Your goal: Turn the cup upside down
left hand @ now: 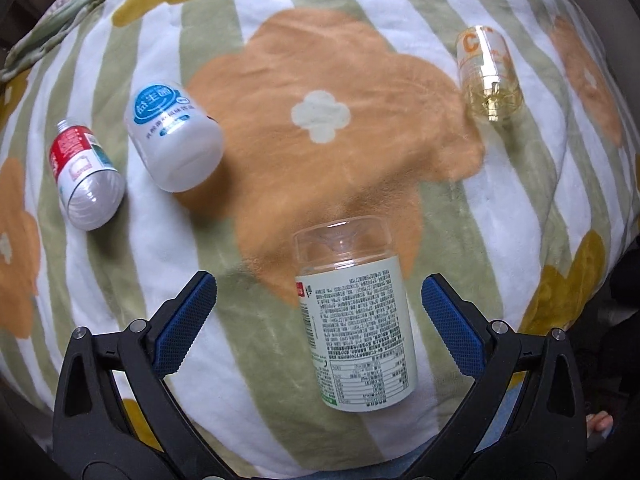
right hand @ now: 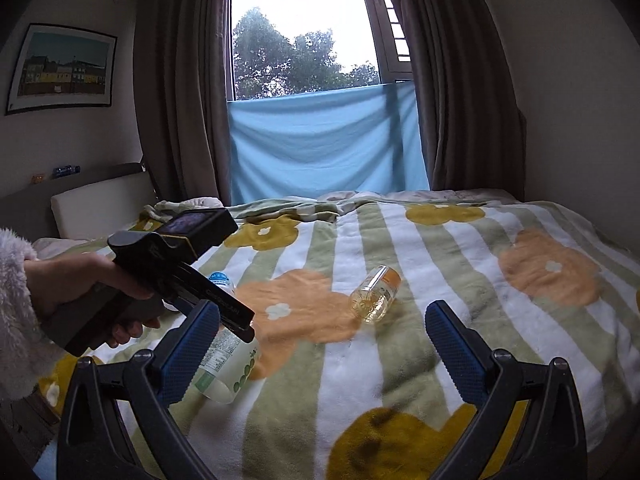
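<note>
- Your left gripper (left hand: 319, 324) hangs over the bed with its blue-padded fingers (left hand: 185, 322) spread wide and nothing between the pads; the clear plastic cup with the pale green printed label (left hand: 354, 320) lies on its side in the gap, nearer the right finger, touching neither.
- Your right gripper (right hand: 322, 350) is likewise spread and empty, held back over the striped flower-print blanket (right hand: 460, 240).
- By my reading you are at the approach step: the cup is not yet gripped. The next move calls for lowering, centring the cup between the pads, then closing across its labelled body before turning it over.
- Room is good ahead: bare blanket lies beyond the cup's clear end.
- The white bottle with blue label (left hand: 172, 140) and the small red-labelled bottle (left hand: 86, 176) lie well off to the left, the yellowish clear bottle (left hand: 490, 78) far right.
- The soft blanket may let the cup tip when set down.
</note>
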Tool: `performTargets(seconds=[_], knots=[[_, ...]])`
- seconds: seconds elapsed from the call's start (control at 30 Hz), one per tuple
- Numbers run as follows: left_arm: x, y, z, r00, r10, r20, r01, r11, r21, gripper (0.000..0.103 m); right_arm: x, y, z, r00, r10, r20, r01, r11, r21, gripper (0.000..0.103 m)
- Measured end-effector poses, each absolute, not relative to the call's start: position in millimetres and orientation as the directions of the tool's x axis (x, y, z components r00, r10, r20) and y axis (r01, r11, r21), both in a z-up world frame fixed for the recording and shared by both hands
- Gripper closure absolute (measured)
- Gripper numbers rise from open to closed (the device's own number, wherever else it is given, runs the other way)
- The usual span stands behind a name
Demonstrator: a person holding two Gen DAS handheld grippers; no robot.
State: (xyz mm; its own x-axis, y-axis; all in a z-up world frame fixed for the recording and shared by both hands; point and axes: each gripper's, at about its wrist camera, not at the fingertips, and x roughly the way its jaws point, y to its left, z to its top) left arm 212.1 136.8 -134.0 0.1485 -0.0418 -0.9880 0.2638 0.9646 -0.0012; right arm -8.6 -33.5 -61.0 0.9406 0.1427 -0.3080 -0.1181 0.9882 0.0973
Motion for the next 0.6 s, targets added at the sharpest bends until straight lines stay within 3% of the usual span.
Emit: performTargets(seconds=[0.13, 0.43, 0.53, 0.6], knots=[[222.6, 132.2, -147.3, 0.087, -0.034, -0.996, 0.228, 0.974, -0.014, 0.003, -14.6, -43.8, -64.7, 0.943, 0.146, -0.3, -0.118, 0.987, 0.11, 0.0], [226.5, 139.8, -172.3, -0.042, -0.086, -0.995, 0.137, 0.986, -0.091, 0.025, -20.0, -61.5, -66.4, 0.948, 0.154, -0.28, -0.115, 0.982, 0.149, 0.0], [225.5, 142.3, -172.0, -0.056, -0.149, -0.987, 0.11, 0.982, -0.155, 0.041, -20.6, -64.5, -67.9, 0.946, 0.158, -0.284, -0.116, 0.98, 0.159, 0.0], [222.4, 142.6, -166.6, -0.038, -0.162, -0.986, 0.11, 0.98, -0.165, 0.043, -21.7, -65.2, -68.3, 0.945, 0.16, -0.285, -0.117, 0.98, 0.162, 0.0]])
